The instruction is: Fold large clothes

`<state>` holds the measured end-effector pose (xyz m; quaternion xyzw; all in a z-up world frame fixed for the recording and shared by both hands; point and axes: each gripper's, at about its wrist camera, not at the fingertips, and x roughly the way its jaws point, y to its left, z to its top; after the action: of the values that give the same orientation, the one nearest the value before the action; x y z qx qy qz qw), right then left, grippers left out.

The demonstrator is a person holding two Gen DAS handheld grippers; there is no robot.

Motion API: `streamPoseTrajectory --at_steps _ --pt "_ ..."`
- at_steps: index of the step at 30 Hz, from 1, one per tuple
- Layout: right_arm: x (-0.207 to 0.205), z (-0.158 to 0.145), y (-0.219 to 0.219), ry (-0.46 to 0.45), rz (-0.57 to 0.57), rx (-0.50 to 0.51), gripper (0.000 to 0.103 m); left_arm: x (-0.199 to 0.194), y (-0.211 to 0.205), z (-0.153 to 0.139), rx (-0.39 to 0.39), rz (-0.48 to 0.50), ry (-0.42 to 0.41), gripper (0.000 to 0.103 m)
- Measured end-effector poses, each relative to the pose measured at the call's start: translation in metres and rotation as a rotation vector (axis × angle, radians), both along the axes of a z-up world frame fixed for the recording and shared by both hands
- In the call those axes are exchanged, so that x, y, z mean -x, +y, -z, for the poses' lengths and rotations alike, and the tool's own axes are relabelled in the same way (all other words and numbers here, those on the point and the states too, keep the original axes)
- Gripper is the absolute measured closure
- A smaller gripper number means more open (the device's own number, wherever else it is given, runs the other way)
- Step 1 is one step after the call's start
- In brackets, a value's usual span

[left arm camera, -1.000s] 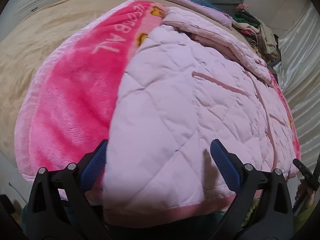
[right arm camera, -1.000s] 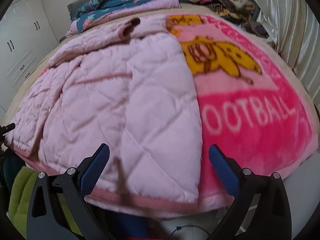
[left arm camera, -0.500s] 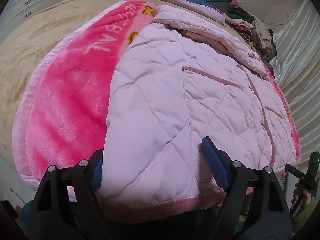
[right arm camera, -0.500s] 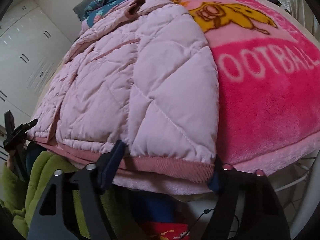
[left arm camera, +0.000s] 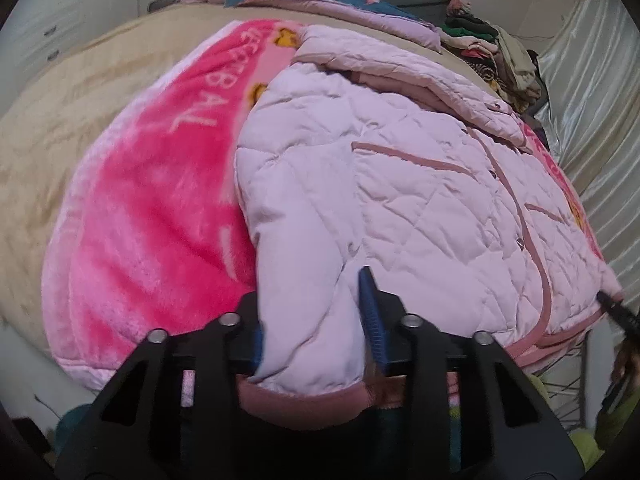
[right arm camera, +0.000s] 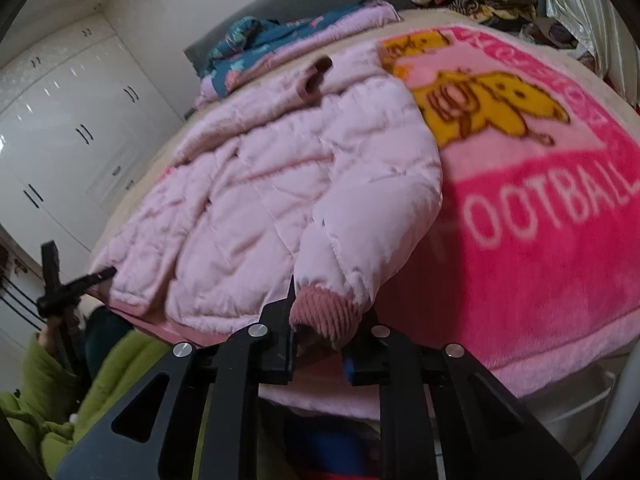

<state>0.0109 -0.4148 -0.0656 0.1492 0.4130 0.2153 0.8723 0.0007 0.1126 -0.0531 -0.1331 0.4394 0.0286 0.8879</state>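
Jacket: pale pink quilted jacket (left arm camera: 400, 200) lies front-up on a pink "FOOTBALL" blanket (left arm camera: 152, 208) spread over the bed; collar at the far end, ribbed hem at the near edge by the person.
Long axis: runs away from both grippers, hem to collar.
Left gripper (left arm camera: 316, 344): jaws have just been closing; now clamped on the hem corner on its side, padding bunched between the blue pads.
Right gripper (right arm camera: 320, 340): jaws have just been closing; now pinched on the ribbed hem (right arm camera: 324, 312) at the opposite corner, which looks slightly raised off the blanket.
Which hand nearer: neither; each holds its own corner, hem spanning between them.
Judgement: the jacket lies wholly ahead of both claws, so the likely fold carries the hem forward toward the collar (right arm camera: 316, 76).
Risk: thick padding may slip from the pinch.
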Motion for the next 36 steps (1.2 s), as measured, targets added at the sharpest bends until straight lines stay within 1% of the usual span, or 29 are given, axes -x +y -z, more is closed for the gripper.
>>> streamPoseTrajectory --at_steps 3,9,11,15,19,26,36 --pt "-0.001 -0.016 0.000 -0.049 -0.001 -0.009 0.088 0.001 -0.001 -0.009 -0.002 0.002 -0.027 0.086" --pt "-0.007 -0.048 0.002 -0.147 -0.002 -0.029 0.089 -0.003 0.000 -0.028 -0.005 0.004 -0.074 0.090" --pt "-0.012 -0.055 0.001 -0.163 0.006 -0.041 0.089 -0.006 0.000 -0.033 -0.008 0.002 -0.086 0.091" --pt "-0.021 -0.066 0.000 -0.181 0.018 -0.050 0.090 -0.013 0.002 -0.047 -0.003 -0.005 -0.122 0.091" --pt "-0.032 -0.076 -0.001 -0.194 0.027 -0.063 0.090 -0.020 0.001 -0.054 -0.013 -0.013 -0.132 0.091" --pt "-0.053 -0.092 0.003 -0.217 0.020 -0.057 0.090 -0.025 0.006 -0.064 0.002 -0.045 -0.146 0.091" --pt "-0.075 -0.114 0.007 -0.259 0.025 -0.080 0.090 -0.041 0.009 -0.087 -0.004 -0.044 -0.195 0.091"
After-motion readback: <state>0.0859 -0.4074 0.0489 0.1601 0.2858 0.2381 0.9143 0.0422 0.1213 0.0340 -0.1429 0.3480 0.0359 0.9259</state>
